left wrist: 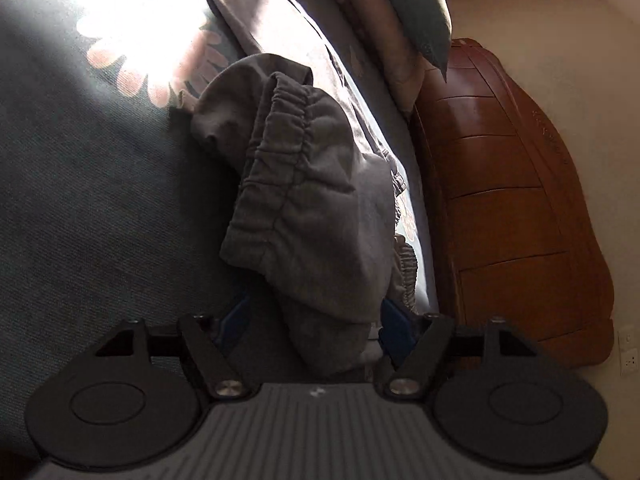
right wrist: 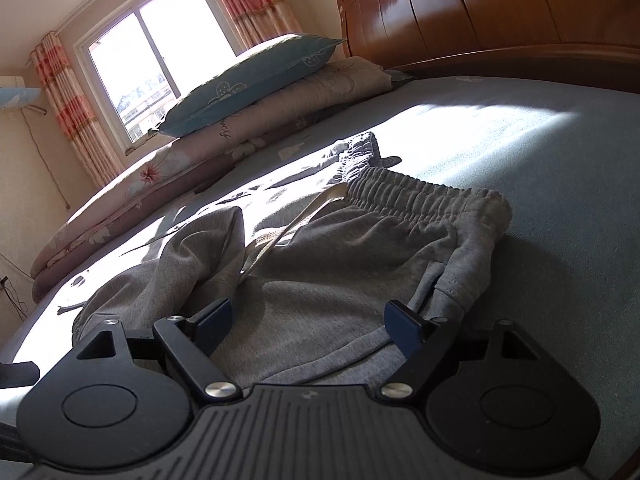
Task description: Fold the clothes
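Garment: grey sweatpants (right wrist: pixel 360 248) crumpled on blue bedsheet (right wrist: pixel 560 184).
Left gripper (left wrist: pixel 316 320): jaws spread, cloth lies between, pads not pressing.
Right gripper (right wrist: pixel 308 324): spread over cloth.

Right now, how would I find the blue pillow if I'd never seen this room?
Look for the big brown wooden headboard at the top of the bed. Beside it, toward the window, sits a stack of folded pinkish flowered quilts. The blue pillow lies on top of that stack, the only blue thing there, with white outline flowers.
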### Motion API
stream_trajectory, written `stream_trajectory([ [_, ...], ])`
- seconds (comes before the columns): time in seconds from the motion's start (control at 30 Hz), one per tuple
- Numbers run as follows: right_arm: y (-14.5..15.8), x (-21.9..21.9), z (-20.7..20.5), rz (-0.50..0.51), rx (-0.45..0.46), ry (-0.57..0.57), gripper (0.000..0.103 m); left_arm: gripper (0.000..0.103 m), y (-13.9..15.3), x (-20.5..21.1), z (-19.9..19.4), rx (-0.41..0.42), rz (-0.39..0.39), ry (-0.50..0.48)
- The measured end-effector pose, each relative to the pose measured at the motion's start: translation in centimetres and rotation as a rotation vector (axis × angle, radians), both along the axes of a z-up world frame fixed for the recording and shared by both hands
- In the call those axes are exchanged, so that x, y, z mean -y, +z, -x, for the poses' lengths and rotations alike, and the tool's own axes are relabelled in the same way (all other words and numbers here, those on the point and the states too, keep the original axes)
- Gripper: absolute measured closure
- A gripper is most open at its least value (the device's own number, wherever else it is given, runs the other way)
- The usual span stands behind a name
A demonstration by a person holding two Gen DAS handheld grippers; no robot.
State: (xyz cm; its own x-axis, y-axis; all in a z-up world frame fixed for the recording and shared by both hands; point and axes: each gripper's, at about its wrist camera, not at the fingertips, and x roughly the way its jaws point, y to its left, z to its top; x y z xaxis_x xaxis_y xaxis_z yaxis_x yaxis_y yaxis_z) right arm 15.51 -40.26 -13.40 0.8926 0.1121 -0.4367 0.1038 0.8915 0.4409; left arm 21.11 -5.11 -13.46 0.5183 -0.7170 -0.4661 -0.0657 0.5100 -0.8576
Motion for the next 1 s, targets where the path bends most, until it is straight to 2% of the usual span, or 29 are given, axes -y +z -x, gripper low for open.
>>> stream_trajectory([
  [0.17,-0.1,0.0,0.1,0.014,-0.003,0.007,0.017,0.032,-2.7,1.8,-1.0,-0.016,0.078,0.062],
  [0.23,-0.1,0.0,0.2,0.020,-0.002,0.011,0.017,0.029,-2.9,2.0,-0.8,0.031,0.110,0.126],
  [0.37,-0.1,0.0,0.3,0.018,0.001,0.017,0.016,0.029,-2.8,1.6,-0.6,0.073,0.120,0.221],
  [0.5,-0.1,0.2,0.4,0.008,0.002,0.023,0.015,0.029,-1.0,0.3,0.6,0.160,0.141,0.265],
  [0.57,-0.1,0.1,0.4,0.013,0.000,0.035,0.013,0.029,0.8,0.0,1.3,0.248,0.123,0.277],
  [0.67,0.0,-0.3,0.4,0.041,-0.002,0.045,0.012,0.020,4.2,0.4,1.3,0.456,0.001,0.229],
  [0.73,0.0,-0.7,0.3,0.062,-0.004,0.056,0.011,0.020,4.9,1.3,0.4,0.486,-0.087,0.205],
  [0.8,0.1,-1.0,0.2,0.073,-0.007,0.065,0.011,0.020,4.3,1.3,-0.5,0.440,-0.088,0.211],
  [0.9,0.1,-1.3,0.3,0.095,-0.009,0.068,0.011,0.020,2.8,0.8,-1.0,0.354,-0.035,0.232],
  [1.0,0.1,-1.4,0.3,0.112,-0.012,0.072,0.011,0.021,1.8,0.3,-0.1,0.334,-0.066,0.258],
])
